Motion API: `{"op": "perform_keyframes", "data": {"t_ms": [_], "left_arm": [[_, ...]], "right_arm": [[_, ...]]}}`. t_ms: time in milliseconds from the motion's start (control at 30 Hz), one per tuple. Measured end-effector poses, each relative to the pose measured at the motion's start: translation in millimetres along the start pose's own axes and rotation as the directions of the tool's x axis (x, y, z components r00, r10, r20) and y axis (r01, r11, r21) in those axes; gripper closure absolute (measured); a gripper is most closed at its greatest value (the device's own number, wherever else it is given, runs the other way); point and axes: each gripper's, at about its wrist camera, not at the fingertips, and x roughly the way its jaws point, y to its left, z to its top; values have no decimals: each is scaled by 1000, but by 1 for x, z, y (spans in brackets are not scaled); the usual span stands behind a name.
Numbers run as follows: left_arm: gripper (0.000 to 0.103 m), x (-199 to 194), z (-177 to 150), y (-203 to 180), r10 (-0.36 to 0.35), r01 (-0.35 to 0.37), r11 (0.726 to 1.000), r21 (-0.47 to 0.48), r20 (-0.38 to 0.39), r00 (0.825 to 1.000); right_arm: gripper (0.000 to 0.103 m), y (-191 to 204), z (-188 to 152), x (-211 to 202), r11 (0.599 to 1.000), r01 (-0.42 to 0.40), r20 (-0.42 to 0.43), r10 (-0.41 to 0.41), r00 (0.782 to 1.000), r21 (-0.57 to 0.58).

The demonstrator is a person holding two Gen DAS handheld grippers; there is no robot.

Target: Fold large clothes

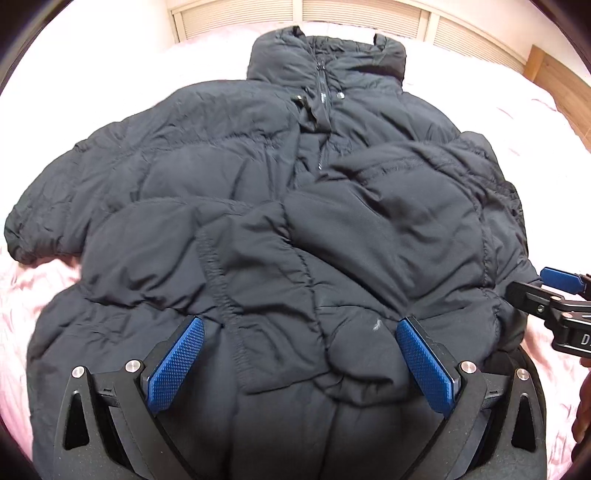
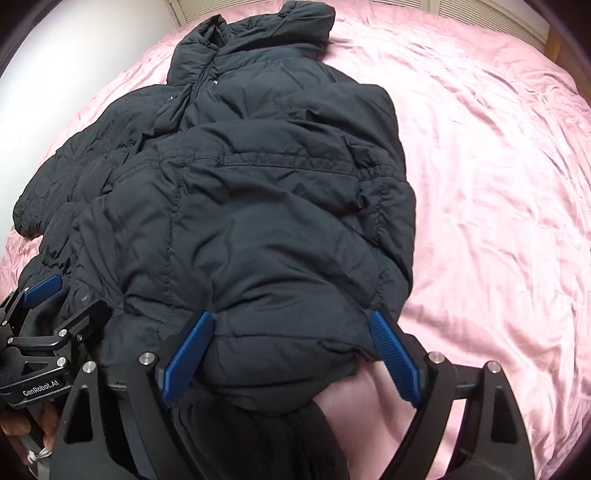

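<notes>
- A big black puffy jacket (image 1: 258,221) lies on a bed with a pink sheet (image 2: 498,184).
- The jacket is the main thing here, so every place is told from it.
- The collar (image 1: 327,59) is at the far end of the jacket, and it stands up a bit.
- A zipper (image 1: 322,96) runs down from the collar along the middle of the jacket.
- One sleeve (image 1: 55,206) sticks out from the jacket's left side and rests on the sheet.
- The other sleeve (image 1: 399,206) is folded over and lies on top of the jacket's right half.
- The left gripper (image 1: 299,328) is at the near end of the jacket, by the bottom hem.
- Its two blue pads (image 1: 177,365) are spread wide apart, with puffy jacket cloth bulging up between them.
- They are not pinching the cloth.
- The right gripper (image 2: 291,321) is at the near right corner of the jacket.
- Its blue pads (image 2: 395,354) are spread wide too, and the jacket's edge sits between them without being squeezed.
- In the left wrist view, the right gripper (image 1: 554,291) shows just beside the jacket's right edge.
- In the right wrist view, the left gripper (image 2: 55,299) shows at the jacket's near left side, touching the cloth.
- A slatted headboard (image 1: 369,14) stands past the collar end of the jacket.
</notes>
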Motion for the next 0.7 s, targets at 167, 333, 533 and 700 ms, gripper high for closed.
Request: {"op": "perform_keyframes", "data": {"t_ms": [167, 333, 533, 700], "left_arm": [[1, -35, 2, 20, -10, 10, 1000, 9, 27, 1000], [1, -72, 6, 54, -12, 12, 1000, -7, 56, 998], [1, -116, 15, 99, -13, 17, 999, -29, 101, 995], [1, -143, 16, 136, -17, 24, 999, -48, 134, 991]], "right_arm": [[16, 7, -12, -44, 999, 10, 28, -11, 1000, 43], [16, 13, -19, -98, 993, 13, 63, -21, 998, 118], [16, 23, -24, -156, 984, 26, 109, -46, 993, 176], [16, 32, -20, -181, 973, 51, 141, -85, 986, 227]]}}
